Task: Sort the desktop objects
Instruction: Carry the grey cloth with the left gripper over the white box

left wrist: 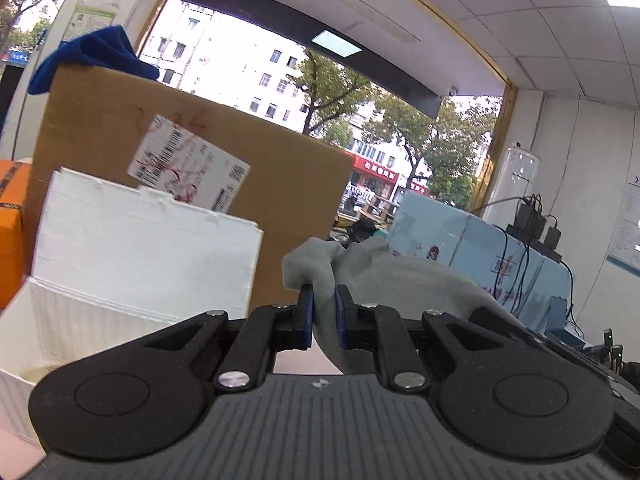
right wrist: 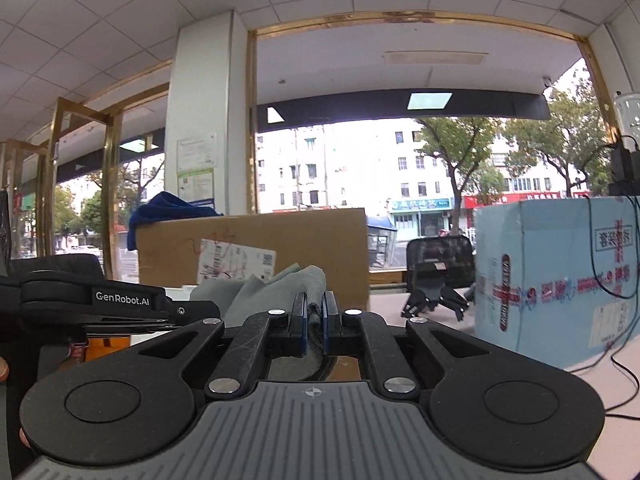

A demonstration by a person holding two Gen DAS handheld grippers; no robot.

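With the left hand-held gripper (left wrist: 323,304) and right hand-held gripper (right wrist: 314,312) each clamped on the grey cloth (left wrist: 400,280), maintain equal tension while folding it.

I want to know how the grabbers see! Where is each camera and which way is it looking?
Left wrist view: sits on the left gripper, looking forward along its blue-padded fingers, which pinch a grey cloth, toward a white foam box and cardboard box.
Right wrist view: sits on the right gripper, looking along its fingers, also shut on the grey cloth; the other gripper's black body shows at left.
Both share the cloth, the cardboard box, the blue towel on it and the light blue carton.
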